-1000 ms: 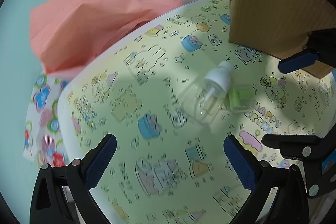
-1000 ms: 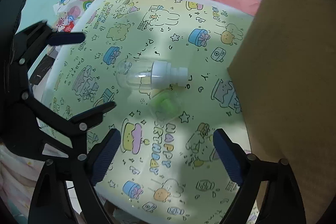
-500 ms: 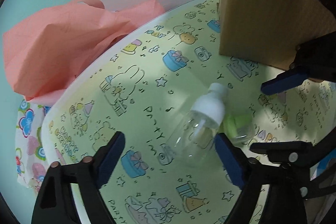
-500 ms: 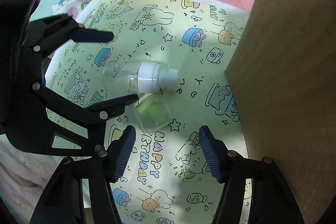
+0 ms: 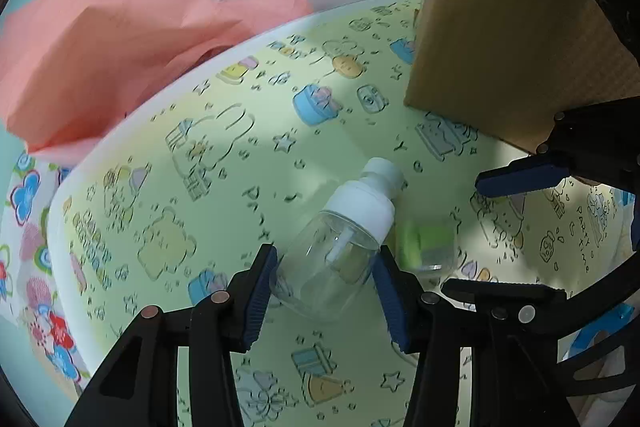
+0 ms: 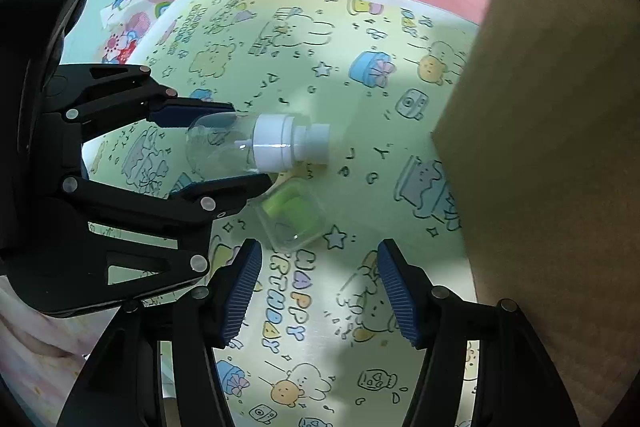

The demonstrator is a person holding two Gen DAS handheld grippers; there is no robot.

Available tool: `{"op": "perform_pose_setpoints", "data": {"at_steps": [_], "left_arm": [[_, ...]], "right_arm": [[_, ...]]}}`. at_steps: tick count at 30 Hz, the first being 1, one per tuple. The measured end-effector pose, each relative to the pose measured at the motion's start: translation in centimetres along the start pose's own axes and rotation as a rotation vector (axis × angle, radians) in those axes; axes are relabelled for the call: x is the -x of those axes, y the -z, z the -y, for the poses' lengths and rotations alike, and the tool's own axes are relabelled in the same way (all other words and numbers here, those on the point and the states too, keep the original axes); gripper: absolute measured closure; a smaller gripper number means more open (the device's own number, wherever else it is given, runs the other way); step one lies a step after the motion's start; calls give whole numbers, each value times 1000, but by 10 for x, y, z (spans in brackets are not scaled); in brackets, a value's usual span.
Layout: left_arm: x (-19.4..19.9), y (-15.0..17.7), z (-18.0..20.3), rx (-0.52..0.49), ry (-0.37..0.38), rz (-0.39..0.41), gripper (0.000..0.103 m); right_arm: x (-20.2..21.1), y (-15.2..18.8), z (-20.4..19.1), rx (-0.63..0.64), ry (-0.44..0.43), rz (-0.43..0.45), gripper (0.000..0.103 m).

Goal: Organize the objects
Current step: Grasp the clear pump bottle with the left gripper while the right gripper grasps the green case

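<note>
My left gripper (image 5: 326, 277) is closing on the clear bottle (image 5: 340, 251), which lies on its side mid-table (image 5: 168, 187), white cap toward the cardboard box (image 5: 500, 39) at the far edge. The pads look to touch the body. My right gripper (image 6: 320, 291) hangs spread and empty just short of the small green-filled container (image 6: 294, 213), probably next.
</note>
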State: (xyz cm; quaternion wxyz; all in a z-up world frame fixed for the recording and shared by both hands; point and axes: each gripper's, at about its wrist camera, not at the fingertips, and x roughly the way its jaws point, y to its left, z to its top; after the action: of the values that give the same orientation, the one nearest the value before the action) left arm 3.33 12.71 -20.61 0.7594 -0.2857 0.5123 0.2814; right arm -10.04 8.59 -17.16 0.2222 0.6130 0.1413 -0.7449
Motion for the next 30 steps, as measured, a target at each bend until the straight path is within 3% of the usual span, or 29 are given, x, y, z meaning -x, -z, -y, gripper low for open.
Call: {"op": "perform_pose_setpoints", "data": {"at_steps": [7,12,19,23,26,30], "left_arm": [[7,22,-23,73,-33,-71,52],[8,28,-35,106,-27,-75,52],[11,29,-38,102,-22,-69,52],[13,29,-45,132,-21,-72,52],[16,30,-50,149,-64,-71,52],[27,32,-50,149,-52,-64,52]], "right_arm": [[0,-4,-8,16,-2,15,38],[-7,-10,-8,6,17,-11,56],[-10,-10,-21,66,75,-11,60],[-12,-11,-29,87,70,-23,60],[-11,-8,-32,90,82,-34,60],[-4,-3,-31,68,73,-33,60]]}}
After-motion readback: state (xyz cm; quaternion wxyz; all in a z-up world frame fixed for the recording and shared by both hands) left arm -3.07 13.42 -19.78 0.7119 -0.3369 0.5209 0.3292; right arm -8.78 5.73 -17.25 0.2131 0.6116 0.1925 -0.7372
